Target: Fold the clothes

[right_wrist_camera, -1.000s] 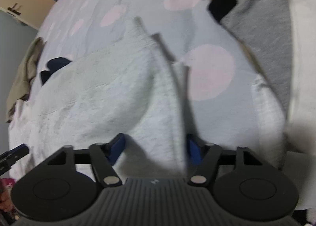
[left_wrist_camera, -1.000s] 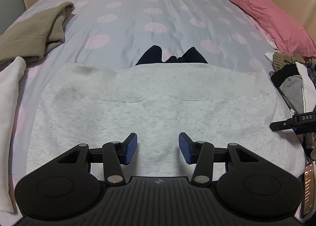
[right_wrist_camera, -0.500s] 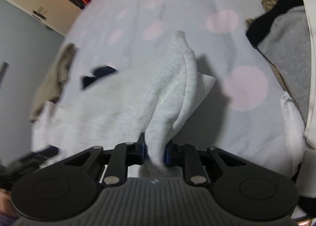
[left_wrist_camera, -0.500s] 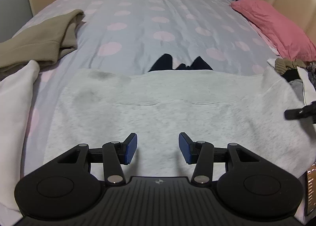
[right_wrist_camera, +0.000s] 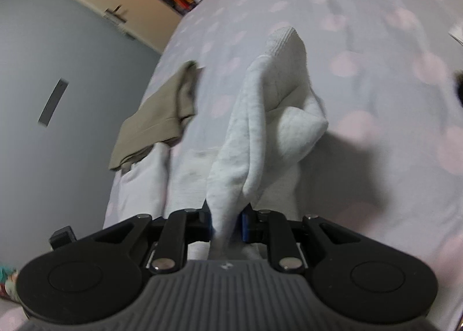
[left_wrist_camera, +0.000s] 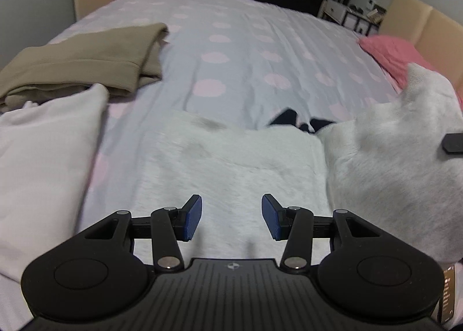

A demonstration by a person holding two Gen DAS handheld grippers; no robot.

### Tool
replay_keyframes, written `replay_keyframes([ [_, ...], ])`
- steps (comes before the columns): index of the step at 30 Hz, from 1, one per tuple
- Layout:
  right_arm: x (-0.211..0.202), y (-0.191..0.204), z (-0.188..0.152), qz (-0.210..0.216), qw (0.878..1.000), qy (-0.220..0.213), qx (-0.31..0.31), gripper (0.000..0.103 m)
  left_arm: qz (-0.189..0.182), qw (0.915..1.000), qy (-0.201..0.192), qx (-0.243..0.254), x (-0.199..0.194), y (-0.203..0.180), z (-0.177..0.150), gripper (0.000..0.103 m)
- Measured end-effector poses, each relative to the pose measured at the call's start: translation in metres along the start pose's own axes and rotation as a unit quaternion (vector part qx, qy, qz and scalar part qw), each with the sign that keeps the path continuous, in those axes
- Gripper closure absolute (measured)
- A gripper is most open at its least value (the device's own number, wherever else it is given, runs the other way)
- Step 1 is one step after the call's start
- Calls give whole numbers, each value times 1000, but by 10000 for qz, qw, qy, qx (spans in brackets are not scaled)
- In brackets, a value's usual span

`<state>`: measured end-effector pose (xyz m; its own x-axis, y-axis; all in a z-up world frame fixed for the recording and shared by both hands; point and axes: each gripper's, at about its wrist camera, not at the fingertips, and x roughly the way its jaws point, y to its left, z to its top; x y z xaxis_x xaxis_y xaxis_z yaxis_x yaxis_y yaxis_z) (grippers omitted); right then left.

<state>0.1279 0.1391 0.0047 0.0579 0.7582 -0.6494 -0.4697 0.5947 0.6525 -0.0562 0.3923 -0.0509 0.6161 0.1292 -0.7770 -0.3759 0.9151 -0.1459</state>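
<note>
A light grey sweatshirt (left_wrist_camera: pixel 231 174) is lying spread across the near part of a bed (left_wrist_camera: pixel 246 50) covered in a pale lilac sheet with pink dots, while its right side is being held up off the sheet. The right gripper (right_wrist_camera: pixel 227 222) is pinching a bunched fold of that sweatshirt (right_wrist_camera: pixel 269 116), its jaws having just been closing and now standing narrow with the fabric pressed between the blue pads (right_wrist_camera: pixel 245 223); the ribbed cuff is pointing away at the far end of the lifted cloth. The left gripper (left_wrist_camera: pixel 231 218) is hovering over the near middle of the sweatshirt, its jaws standing about half open with nothing between them. A dark navy garment (left_wrist_camera: pixel 301 121) is peeking out just beyond the sweatshirt's far edge. On the left of the bed, a folded tan garment (left_wrist_camera: pixel 84 61) is lying far from the camera, and a white garment (left_wrist_camera: pixel 46 163) is lying nearer, its far edge touching the tan one. A pink pillow (left_wrist_camera: pixel 390 53) is resting at the far right by a beige headboard (left_wrist_camera: pixel 419 21).
</note>
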Motion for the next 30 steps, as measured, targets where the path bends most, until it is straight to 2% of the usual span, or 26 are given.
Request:
replay_keyframes([
  [6, 53, 75, 8, -63, 9989, 312, -335, 84, 48, 9993, -237, -283, -22, 32, 6, 59],
  [11, 113, 121, -7, -372, 9955, 573, -662, 84, 271, 9986, -234, -388, -28, 57, 5, 59],
  [15, 162, 139, -25, -640, 9917, 770, -813, 84, 464, 9979, -186, -404, -30, 70, 3, 59],
  [20, 207, 142, -40, -870, 9885, 981, -759, 84, 580, 9971, -129, -474, -32, 81, 2, 59],
  [23, 220, 141, -43, -981, 9874, 1055, -656, 78, 581, 9969, -162, -500, -37, 86, 1, 59],
  [25, 218, 145, -43, -917, 9877, 1046, -714, 64, 581, 9968, -191, -523, -40, 88, 0, 59],
  [26, 216, 147, -43, -871, 9879, 1035, -764, 60, 583, 9966, -206, -536, -41, 88, 0, 59],
  [30, 196, 148, -38, -766, 9899, 844, -843, 56, 518, 9964, -280, -612, -47, 91, -2, 59],
])
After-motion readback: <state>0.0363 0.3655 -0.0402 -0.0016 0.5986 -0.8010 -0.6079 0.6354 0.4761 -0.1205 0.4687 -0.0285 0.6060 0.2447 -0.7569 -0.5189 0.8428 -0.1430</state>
